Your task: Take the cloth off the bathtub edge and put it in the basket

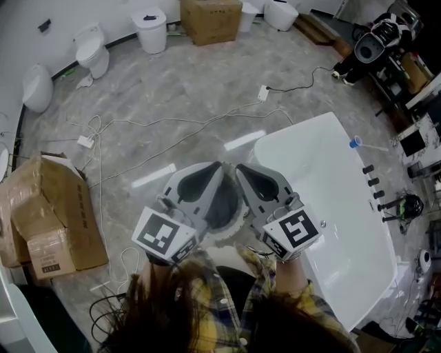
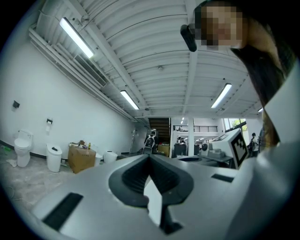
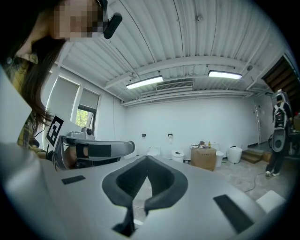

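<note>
The white bathtub fills the right of the head view; I see no cloth on its rim or anywhere else. My left gripper and right gripper are held side by side close to the person's chest, level with the tub's near-left corner. Both are shut with nothing between the jaws. In the left gripper view the left gripper points across the room with its tips together. In the right gripper view the right gripper does the same. A round, pale-rimmed container, perhaps the basket, shows partly under the grippers.
A crushed cardboard box lies on the floor at the left, with cables trailing across the marble floor. Toilets, a white bin and another box line the far wall. Black tap knobs sit on the tub's right rim.
</note>
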Demonstrator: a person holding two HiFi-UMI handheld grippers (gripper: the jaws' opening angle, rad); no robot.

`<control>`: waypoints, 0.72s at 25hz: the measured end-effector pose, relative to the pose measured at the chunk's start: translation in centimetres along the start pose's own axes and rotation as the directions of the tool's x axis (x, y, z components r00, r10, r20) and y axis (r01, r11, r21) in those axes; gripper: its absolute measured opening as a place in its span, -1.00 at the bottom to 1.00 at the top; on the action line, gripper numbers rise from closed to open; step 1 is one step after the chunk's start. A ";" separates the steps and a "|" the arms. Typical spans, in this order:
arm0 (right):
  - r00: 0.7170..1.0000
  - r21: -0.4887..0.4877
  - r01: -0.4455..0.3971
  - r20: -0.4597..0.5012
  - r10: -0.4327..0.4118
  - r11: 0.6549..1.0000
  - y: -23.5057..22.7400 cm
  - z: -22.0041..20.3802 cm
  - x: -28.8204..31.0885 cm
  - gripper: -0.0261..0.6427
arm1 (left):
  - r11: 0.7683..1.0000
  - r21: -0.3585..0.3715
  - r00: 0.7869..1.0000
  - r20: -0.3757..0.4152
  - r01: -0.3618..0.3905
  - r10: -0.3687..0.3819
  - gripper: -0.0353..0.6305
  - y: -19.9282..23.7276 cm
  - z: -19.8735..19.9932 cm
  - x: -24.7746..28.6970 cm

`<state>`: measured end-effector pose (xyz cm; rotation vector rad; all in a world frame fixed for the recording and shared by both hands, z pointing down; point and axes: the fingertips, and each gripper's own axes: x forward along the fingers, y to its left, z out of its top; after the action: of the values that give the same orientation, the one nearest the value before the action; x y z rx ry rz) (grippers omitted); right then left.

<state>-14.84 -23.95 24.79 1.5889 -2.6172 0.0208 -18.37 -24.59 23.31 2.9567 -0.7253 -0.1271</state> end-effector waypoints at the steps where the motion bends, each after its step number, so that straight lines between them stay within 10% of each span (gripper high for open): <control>1: 1.000 -0.001 0.002 -0.002 -0.002 1.000 0.0 0.0 0.1 -0.88 | 1.000 -0.004 1.000 -0.004 0.001 -0.001 -0.84 0.0 0.0 -0.1; 18: 0.999 -0.021 -0.002 -0.045 0.001 1.000 0.9 -0.5 0.4 -0.88 | 1.000 0.005 1.000 -0.020 -0.004 0.004 -0.84 -0.1 -0.4 -0.6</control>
<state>-15.77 -23.82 25.37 1.5612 -2.5759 0.0288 -18.79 -24.21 23.74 2.9563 -0.7300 -0.0953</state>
